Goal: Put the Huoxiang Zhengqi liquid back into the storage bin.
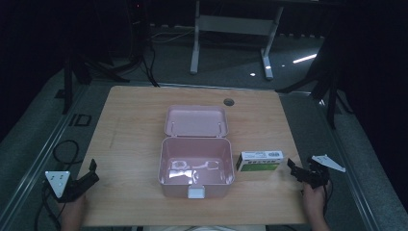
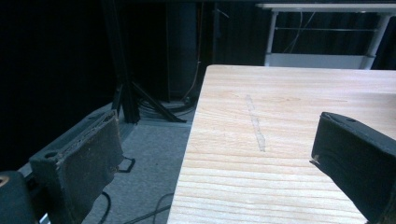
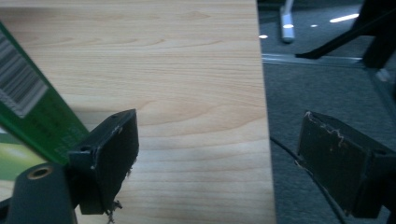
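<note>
Small carton (image 1: 260, 161), white top with a green front panel, lies flat on the counter (image 1: 134, 120) near its right front corner. Its long axis runs left to right across the high view, one short end toward the pink box (image 1: 196, 168), the other toward the right tool (image 1: 293, 168). Carton sits just beside the box's right wall; whether they touch I cannot tell.

Right tool: jaws spread wide, nothing between them, tips pointing at the carton's right end and close to it. In the right gripper view the carton's green side and barcode (image 3: 28, 107) show just past the left jaw.

Pink box stands mid-counter, lid (image 1: 196, 120) thrown back, white latch (image 1: 196, 192) at the front.

Left tool (image 1: 86, 180) at the front left counter edge, jaws apart and empty, well away from the carton.
</note>
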`<state>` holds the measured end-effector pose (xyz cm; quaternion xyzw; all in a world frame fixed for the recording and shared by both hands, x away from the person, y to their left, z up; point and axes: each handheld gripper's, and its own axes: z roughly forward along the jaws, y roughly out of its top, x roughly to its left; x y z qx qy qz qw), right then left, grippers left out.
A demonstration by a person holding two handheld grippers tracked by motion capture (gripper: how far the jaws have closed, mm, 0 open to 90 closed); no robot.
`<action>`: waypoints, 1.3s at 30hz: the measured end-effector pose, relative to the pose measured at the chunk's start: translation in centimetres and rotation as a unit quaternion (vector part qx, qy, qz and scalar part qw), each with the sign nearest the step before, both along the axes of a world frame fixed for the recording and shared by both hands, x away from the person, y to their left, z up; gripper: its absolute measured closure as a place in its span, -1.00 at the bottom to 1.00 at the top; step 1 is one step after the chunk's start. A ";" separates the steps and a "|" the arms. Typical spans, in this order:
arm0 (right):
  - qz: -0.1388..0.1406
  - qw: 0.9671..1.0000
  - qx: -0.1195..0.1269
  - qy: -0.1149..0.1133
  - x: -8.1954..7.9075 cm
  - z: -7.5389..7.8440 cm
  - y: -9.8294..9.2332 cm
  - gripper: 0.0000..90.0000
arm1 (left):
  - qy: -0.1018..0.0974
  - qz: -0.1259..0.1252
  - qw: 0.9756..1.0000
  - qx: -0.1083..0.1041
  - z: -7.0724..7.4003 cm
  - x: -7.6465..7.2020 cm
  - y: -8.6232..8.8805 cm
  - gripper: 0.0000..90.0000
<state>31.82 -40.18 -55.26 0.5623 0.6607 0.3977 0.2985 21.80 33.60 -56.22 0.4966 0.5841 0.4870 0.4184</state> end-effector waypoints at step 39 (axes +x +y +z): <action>0.348 0.886 -0.169 0.256 0.1 3.2 2.4 -0.75 | 0.001 -0.008 1.000 -0.014 0.0 -0.1 0.3 -0.95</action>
